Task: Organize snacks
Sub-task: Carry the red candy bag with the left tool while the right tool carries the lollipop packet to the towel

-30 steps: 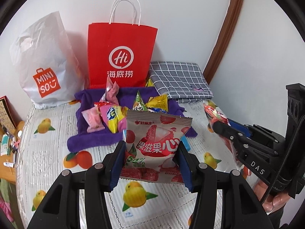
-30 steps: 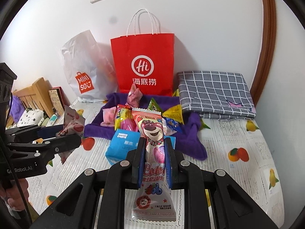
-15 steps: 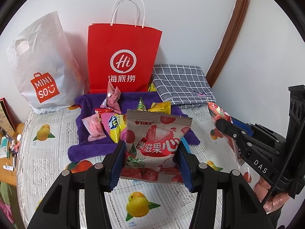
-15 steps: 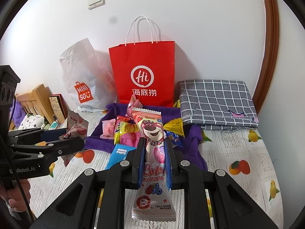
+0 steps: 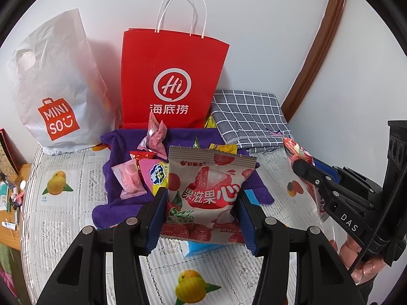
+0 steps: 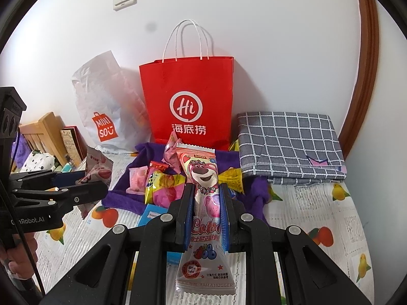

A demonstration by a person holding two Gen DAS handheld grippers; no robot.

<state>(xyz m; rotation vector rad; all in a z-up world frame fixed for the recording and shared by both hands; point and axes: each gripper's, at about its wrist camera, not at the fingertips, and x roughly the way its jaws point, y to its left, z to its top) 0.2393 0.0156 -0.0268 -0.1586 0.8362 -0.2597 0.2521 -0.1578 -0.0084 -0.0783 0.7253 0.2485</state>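
Observation:
My left gripper (image 5: 201, 203) is shut on a strawberry gummy packet (image 5: 208, 190), held upright above the table. It also shows in the right wrist view (image 6: 98, 170). My right gripper (image 6: 206, 200) is shut on a tall pink Lotso bear packet (image 6: 203, 178), also seen at the right of the left wrist view (image 5: 297, 152). Several loose snacks (image 5: 142, 175) lie on a purple towel (image 5: 114, 195) ahead. A red Hi paper bag (image 5: 173, 81) stands upright behind them against the wall.
A white Miniso plastic bag (image 5: 56, 96) stands left of the red bag. A folded grey checked cloth (image 5: 249, 117) lies at the right. A blue box (image 6: 152, 213) lies by the towel's front edge. Wooden furniture with clutter (image 6: 48, 137) borders the left.
Both grippers, still holding their packets, have moved forward and up toward the red bag, which now looks larger and closer.

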